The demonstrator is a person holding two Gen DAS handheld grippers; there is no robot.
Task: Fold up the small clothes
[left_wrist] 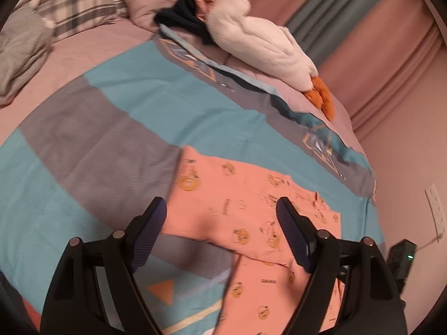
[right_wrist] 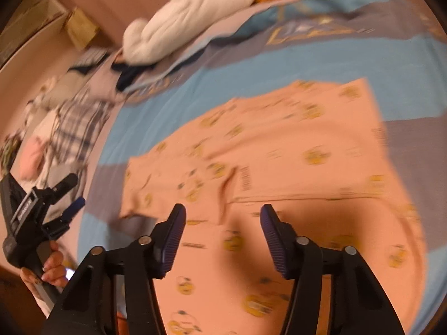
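Small garment (left_wrist: 245, 212), salmon-pink cloth printed with scattered yellow cartoon figures and short dark lettering. It lies flat on the bed, partly folded: one panel is laid over another, its straight folded edge crossing just ahead of the right hand-held gripper (right_wrist: 222, 240). A narrower part runs back beneath the left hand-held gripper (left_wrist: 222, 237). The cloth lies below both pairs of open fingers, gripped by neither.

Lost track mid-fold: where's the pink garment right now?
The pink garment lies flat on the blue-grey bedspread, under both open grippers, nearer than the white plush.
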